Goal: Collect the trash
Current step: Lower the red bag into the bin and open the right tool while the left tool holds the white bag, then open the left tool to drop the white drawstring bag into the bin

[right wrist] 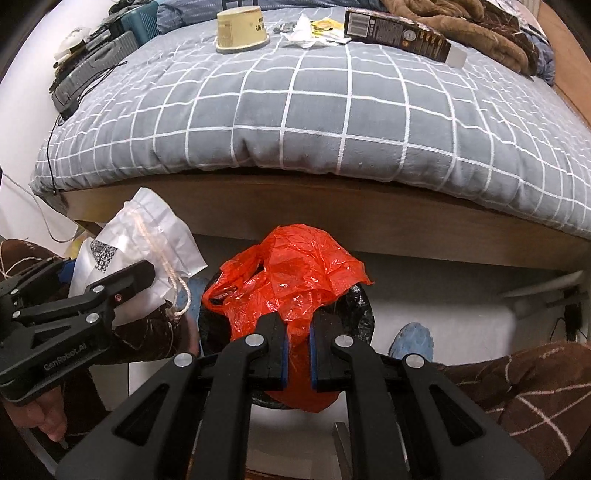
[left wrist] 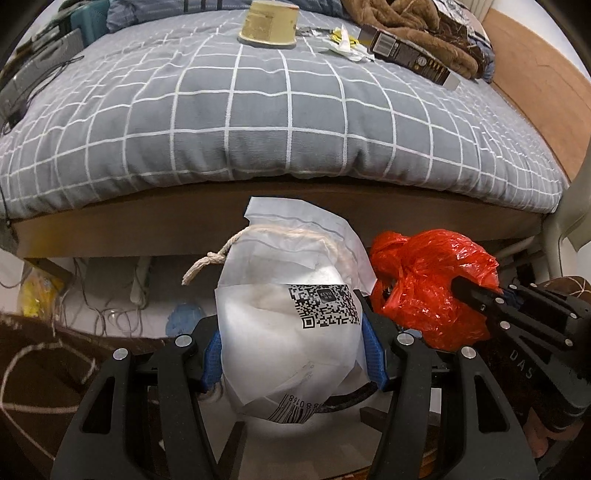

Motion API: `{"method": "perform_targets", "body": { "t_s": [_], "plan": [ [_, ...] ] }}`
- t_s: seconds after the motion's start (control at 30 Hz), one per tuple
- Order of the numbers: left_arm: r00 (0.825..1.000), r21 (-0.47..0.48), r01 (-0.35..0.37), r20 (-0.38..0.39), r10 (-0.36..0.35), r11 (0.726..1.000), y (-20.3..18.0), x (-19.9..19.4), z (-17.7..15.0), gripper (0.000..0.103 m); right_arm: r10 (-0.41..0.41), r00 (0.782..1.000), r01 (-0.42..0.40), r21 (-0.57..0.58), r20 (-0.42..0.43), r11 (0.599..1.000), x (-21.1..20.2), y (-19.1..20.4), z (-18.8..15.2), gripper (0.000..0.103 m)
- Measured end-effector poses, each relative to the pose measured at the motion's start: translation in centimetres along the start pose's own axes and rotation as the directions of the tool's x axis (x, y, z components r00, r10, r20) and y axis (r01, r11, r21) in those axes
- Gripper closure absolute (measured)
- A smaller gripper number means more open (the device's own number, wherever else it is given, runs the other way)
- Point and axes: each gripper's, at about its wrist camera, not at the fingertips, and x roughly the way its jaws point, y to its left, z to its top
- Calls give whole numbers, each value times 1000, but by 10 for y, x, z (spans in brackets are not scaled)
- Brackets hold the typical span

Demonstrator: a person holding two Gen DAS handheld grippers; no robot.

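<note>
While the left hand-held gripper sits clamped on a white drawstring pouch at lower centre, the bed above holds a cup, a box and wrappers. Right wrist view: right hand-held gripper pinched together on a red plastic bag, lower centre, over a black-lined bin. Risk: thin bag may snag on the pads or drape over the bin rim.
</note>
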Motion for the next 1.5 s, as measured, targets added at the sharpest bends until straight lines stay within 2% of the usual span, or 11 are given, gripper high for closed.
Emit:
{"method": "perform_targets", "body": {
  "t_s": [0.4,0.67,0.83,0.97,1.13,1.2,1.5],
  "plan": [
    [998,5,-7,-60,8,1000,11,32,12,45,6,997,-7,-14,-81,1000,46,3,9,96],
    [997,-10,-12,-74,11,1000,23,38,8,45,11,994,-15,-39,-109,999,59,10,11,96],
    [997,-17,-14,-78,13,1000,24,39,4,45,3,993,-8,-44,-117,999,64,8,12,93],
    [997,-9,-7,-81,7,1000,19,41,2,45,-7,995,5,-21,-102,1000,60,0,12,71],
    [996,8,12,-89,-12,1000,8,44,4,45,-28,998,28,4,-56,1000,47,-21,11,52],
    [996,17,18,-90,-16,1000,1,46,5,45,-46,998,47,17,-29,999,39,-30,11,39],
    [994,52,33,-109,-27,998,-28,56,3,45,-132,989,124,104,66,987,14,-70,10,13]
  ]
}}
